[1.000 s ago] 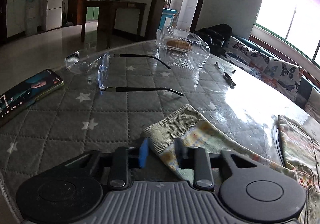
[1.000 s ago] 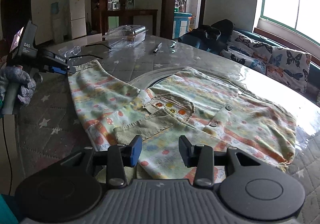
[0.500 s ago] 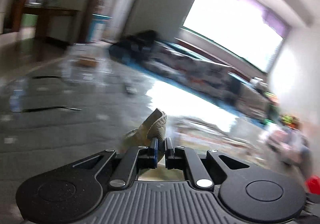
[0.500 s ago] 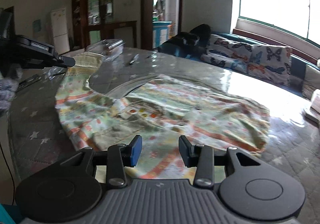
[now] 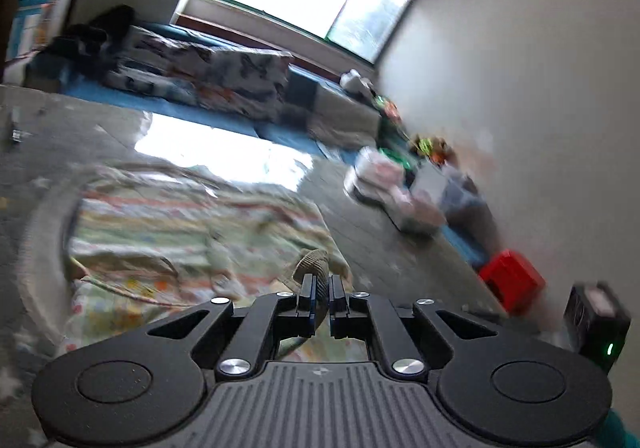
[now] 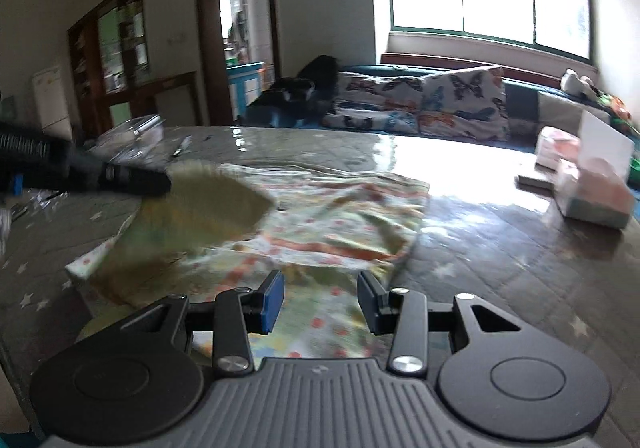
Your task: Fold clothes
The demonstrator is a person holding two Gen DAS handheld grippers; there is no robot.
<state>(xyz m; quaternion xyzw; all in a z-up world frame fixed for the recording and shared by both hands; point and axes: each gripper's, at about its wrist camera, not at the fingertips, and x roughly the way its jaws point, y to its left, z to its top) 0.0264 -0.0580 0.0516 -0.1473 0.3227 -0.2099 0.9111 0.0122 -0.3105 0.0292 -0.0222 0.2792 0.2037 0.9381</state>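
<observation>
- Because its fingers are pressed together on the ribbed cuff (image 5: 314, 262), the left tool (image 5: 320, 302) is grasping the sleeve end of the shirt (image 5: 192, 224), and the cloth rises from the desk (image 5: 384, 240) to that pinch.
- From the right wrist view, the left tool (image 6: 120, 178) reaches in from the left edge and holds the sleeve up over the shirt's body, its plain inner side showing; I judge this carry is meant to lay the sleeve inward as one fold.
- While the sleeve is aloft, the rest of the shirt (image 6: 344, 224) lies spread on the desk (image 6: 500, 248), rumpled but flat, with one edge near the bright glare.
- Right tool (image 6: 320, 304) is released, its blue-padded fingers wide apart and low over the near hem, touching nothing that I can see; it seems kept there to steady or take the cloth if it slides.
- Boxes (image 6: 588, 184) stand at the desk's far right, well apart from the shirt.
- Compared with a second ago, the left tool was open around the cuff lying on the desk by the glasses; half a second ago it had clenched on it.
- Since then its view has swung from the doorway side toward the window and wall, and the sleeve has travelled over the shirt.
- Right tool has stayed open throughout, though its view has shifted rightward.
</observation>
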